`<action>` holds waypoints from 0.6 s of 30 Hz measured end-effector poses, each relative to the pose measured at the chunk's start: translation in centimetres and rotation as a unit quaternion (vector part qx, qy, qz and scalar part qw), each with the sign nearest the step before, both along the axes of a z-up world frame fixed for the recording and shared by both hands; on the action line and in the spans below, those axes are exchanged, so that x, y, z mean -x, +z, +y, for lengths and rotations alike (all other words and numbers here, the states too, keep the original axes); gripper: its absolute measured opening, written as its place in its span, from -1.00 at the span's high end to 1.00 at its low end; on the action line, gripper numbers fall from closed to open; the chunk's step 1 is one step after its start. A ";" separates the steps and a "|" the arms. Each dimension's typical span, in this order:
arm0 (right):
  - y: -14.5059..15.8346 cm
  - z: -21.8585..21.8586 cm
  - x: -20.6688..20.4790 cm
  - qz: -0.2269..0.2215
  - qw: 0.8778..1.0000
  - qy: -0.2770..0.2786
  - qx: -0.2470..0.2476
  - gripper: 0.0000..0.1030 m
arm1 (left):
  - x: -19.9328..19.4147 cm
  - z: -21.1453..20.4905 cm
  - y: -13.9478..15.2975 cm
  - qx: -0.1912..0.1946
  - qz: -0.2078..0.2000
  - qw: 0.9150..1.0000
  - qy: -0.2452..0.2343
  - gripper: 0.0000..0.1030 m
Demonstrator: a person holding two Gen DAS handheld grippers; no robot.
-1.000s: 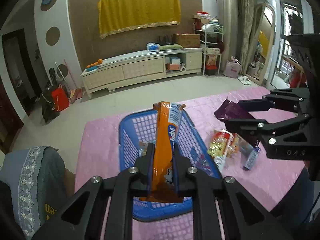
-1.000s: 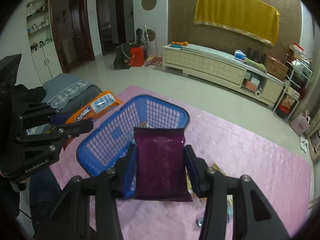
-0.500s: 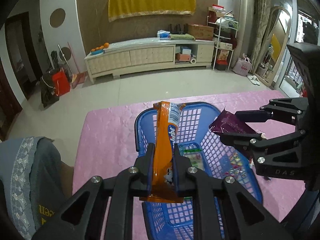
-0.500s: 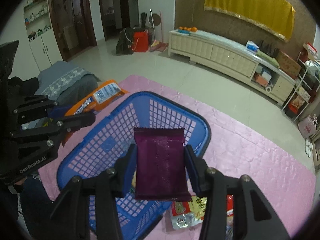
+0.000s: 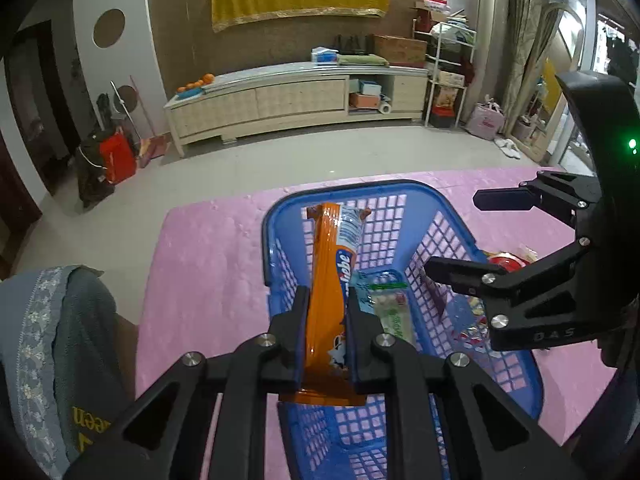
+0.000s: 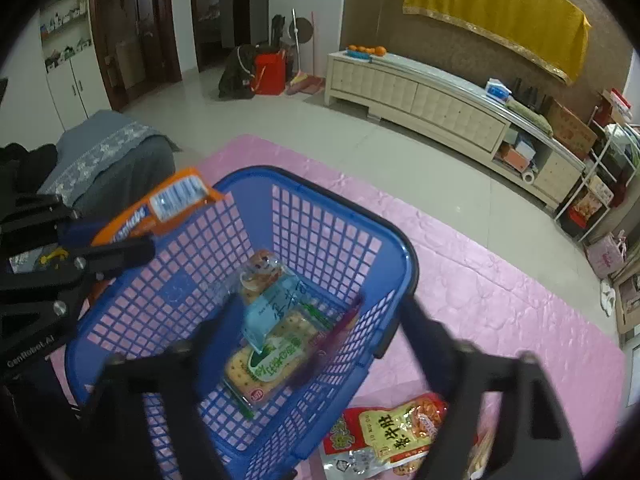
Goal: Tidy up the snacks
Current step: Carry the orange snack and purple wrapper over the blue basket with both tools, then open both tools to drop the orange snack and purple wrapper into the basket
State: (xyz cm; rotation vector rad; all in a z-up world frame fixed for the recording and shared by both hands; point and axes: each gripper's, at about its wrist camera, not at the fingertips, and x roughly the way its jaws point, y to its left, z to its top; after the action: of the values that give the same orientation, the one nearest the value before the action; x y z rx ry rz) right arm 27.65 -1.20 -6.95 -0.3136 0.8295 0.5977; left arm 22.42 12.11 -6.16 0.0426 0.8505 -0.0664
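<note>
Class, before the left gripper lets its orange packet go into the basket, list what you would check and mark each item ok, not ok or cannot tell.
1. Left gripper shut on the orange packet: ok.
2. Orange packet over the blue basket: ok.
3. Right gripper open: ok.
4. Purple packet inside the basket: ok, though blurred.
5. Room among the cracker packets at the bottom: ok.
6. Red and yellow packet on the pink cloth, not yet in the basket: not ok.

Your left gripper (image 5: 327,334) is clamped with both fingers pressed inward. Your right gripper (image 5: 460,236) hangs to its right with its fingers spread wide, holding nothing.
</note>
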 end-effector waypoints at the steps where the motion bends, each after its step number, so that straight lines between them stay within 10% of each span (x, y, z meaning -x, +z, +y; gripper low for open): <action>1: 0.0 -0.3 0.2 -0.001 1.000 -0.005 0.000 -0.72 | 0.0 0.1 0.0 0.002 0.001 1.000 0.002 0.72; 5: 0.2 -1.6 0.8 -0.007 0.999 -0.041 0.001 -0.99 | 0.3 0.3 0.0 0.006 0.005 1.000 0.006 0.72; 18: 0.9 -4.7 0.8 0.009 0.994 -0.112 -0.003 -0.99 | -0.4 -2.5 1.3 -0.013 0.002 1.000 -0.009 0.72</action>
State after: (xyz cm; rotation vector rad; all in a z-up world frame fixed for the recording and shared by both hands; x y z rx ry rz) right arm 26.82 -5.89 -6.03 -0.2063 0.8659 0.3937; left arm 22.86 9.63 -4.86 0.0741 0.8548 -0.0722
